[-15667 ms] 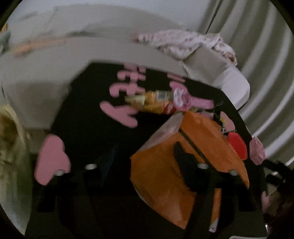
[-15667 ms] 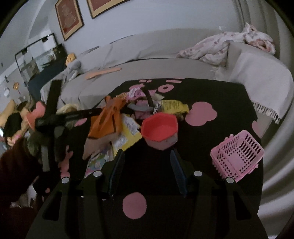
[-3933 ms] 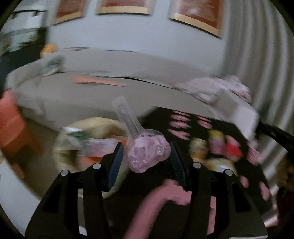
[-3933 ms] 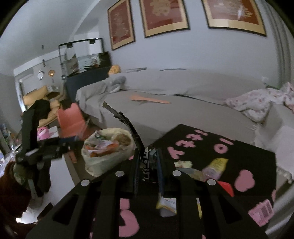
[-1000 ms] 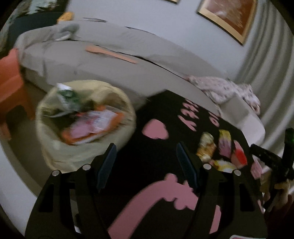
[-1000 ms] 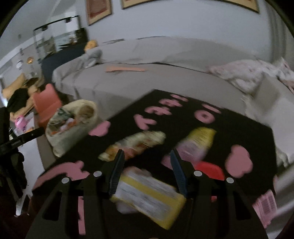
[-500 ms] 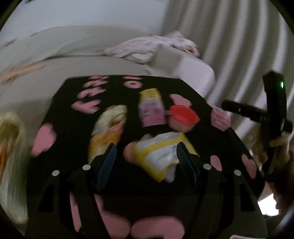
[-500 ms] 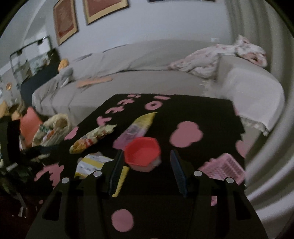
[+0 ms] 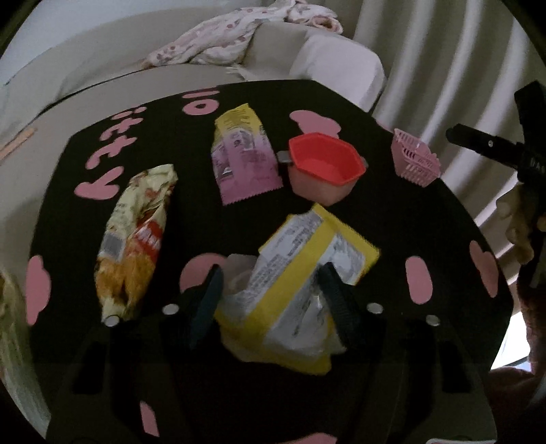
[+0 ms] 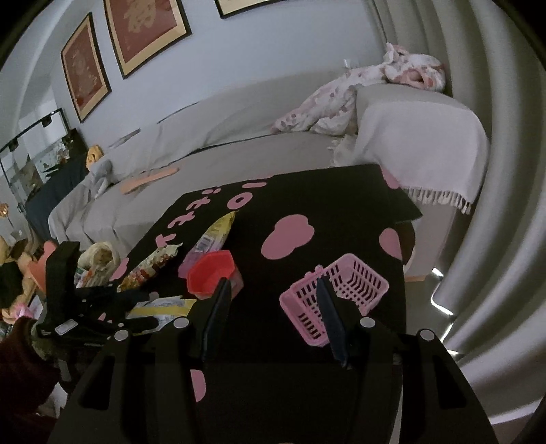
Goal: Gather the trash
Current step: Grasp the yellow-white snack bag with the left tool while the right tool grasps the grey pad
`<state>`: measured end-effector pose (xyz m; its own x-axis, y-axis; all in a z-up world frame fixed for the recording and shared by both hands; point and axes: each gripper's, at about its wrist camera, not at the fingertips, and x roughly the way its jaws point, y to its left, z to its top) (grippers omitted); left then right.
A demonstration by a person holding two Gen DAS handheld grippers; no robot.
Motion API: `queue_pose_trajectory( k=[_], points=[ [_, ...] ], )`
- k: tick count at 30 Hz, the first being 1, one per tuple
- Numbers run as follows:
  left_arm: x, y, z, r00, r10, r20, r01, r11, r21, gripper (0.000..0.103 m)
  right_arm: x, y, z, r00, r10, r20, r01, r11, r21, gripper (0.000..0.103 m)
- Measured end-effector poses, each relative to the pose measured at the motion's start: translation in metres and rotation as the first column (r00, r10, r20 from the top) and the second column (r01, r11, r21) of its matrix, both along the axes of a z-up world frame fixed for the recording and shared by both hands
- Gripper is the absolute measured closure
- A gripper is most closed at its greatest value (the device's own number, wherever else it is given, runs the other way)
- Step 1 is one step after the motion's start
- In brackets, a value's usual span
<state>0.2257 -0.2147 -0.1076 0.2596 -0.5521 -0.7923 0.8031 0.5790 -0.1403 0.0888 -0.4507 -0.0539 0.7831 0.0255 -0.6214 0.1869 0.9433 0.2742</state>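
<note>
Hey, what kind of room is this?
Most likely a home living room: a long grey sofa runs along the wall beneath framed red pictures, and a low black table with pink shapes stands before it, strewn with snack wrappers.

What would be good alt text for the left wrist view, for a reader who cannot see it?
The left gripper, jaws just closing, straddles a yellow wrapper on a black table with pink shapes. Beyond lie a chip bag, a pink packet, a red cup and a pink basket.
</note>
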Motion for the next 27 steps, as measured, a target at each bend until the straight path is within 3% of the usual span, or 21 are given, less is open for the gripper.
queue_pose_trajectory(
  k=[4, 10, 15, 18, 21, 27],
  points=[
    [-0.007, 0.01, 0.006, 0.999, 0.03, -0.019, -0.031, 0.999, -0.016, 0.073, -0.001, 0.01, 0.004, 0.999, 0.028, 0.018, -0.028, 1.0, 0.003, 0.054],
    [-0.017, 0.034, 0.026, 0.996, 0.089, -0.024, -0.091, 0.993, -0.081, 0.078, 0.001, 0.032, 0.014, 0.997, 0.074, 0.034, -0.073, 0.997, -0.017, 0.054],
    [-0.029, 0.076, 0.053, 0.984, 0.179, -0.015, -0.179, 0.966, -0.188, 0.078, 0.009, 0.067, 0.014, 0.986, 0.166, 0.001, -0.166, 0.985, -0.046, 0.054],
    [-0.03, 0.109, 0.058, 0.958, 0.286, -0.003, -0.281, 0.938, -0.203, 0.078, 0.019, 0.087, 0.003, 0.975, 0.22, -0.045, -0.222, 0.974, -0.053, 0.054],
    [-0.027, 0.143, 0.048, 0.912, 0.409, -0.035, -0.408, 0.896, -0.177, 0.078, 0.035, 0.113, -0.018, 0.95, 0.291, -0.114, -0.293, 0.956, -0.002, 0.054],
    [-0.025, 0.179, 0.017, 0.844, 0.524, -0.116, -0.536, 0.832, -0.14, 0.077, 0.059, 0.157, -0.049, 0.898, 0.39, -0.202, -0.388, 0.92, 0.054, 0.054]
  ],
)
